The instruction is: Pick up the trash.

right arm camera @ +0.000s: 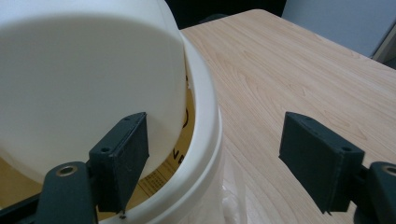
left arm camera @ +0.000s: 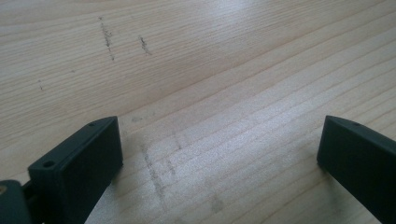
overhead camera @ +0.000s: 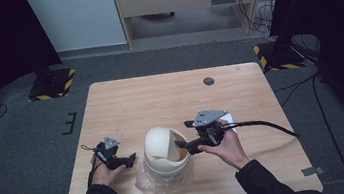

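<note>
Working at a white bin (overhead camera: 169, 165) low and centre in the high view, its swing lid (overhead camera: 162, 143) tilted up out of the rim and a clear bag (overhead camera: 146, 182) bunched around the base. Straddling the bin's rim with the right gripper (overhead camera: 185, 145), jaws wide, one inside beside the lid (right arm camera: 88, 79), the other outside over the table (right arm camera: 299, 70), pinching nothing yet. Resting the left gripper (overhead camera: 130, 159) at lower left, just beside the bin, jaws wide over bare wood (left arm camera: 201, 93). Judging the job as barely begun: lid unseated, bag not yet fitted or removed. Showing dark print on a yellow label inside the rim (right arm camera: 173, 151), too partial to read
</note>
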The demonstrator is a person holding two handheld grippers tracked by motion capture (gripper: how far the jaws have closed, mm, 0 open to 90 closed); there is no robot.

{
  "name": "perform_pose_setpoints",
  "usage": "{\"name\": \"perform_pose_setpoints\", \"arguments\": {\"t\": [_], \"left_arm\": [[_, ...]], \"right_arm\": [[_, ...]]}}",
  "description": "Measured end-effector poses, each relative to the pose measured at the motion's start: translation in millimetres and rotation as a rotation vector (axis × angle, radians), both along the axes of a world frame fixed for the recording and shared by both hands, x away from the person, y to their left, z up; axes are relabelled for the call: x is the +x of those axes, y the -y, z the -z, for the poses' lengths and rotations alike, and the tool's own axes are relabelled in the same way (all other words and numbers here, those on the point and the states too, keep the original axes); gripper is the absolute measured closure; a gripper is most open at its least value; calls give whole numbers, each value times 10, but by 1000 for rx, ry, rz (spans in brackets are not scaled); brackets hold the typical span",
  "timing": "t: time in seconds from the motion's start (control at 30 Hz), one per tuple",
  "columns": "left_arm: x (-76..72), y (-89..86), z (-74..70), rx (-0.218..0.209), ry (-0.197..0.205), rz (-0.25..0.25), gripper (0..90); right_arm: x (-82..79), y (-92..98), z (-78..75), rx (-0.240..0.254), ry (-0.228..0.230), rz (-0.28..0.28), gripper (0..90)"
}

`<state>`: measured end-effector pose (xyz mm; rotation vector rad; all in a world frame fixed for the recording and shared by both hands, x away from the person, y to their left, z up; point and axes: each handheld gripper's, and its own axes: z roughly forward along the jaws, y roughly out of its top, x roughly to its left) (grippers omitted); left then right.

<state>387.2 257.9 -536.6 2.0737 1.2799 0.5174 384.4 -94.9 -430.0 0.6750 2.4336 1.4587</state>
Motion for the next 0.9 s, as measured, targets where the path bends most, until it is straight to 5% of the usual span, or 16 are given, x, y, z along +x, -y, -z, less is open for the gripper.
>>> {"name": "perform_pose_setpoints", "arguments": {"t": [0.9], "left_arm": [[0,0,0,0,0,0,0]], "right_arm": [[64,-61,28,41,-20,1,249]]}}
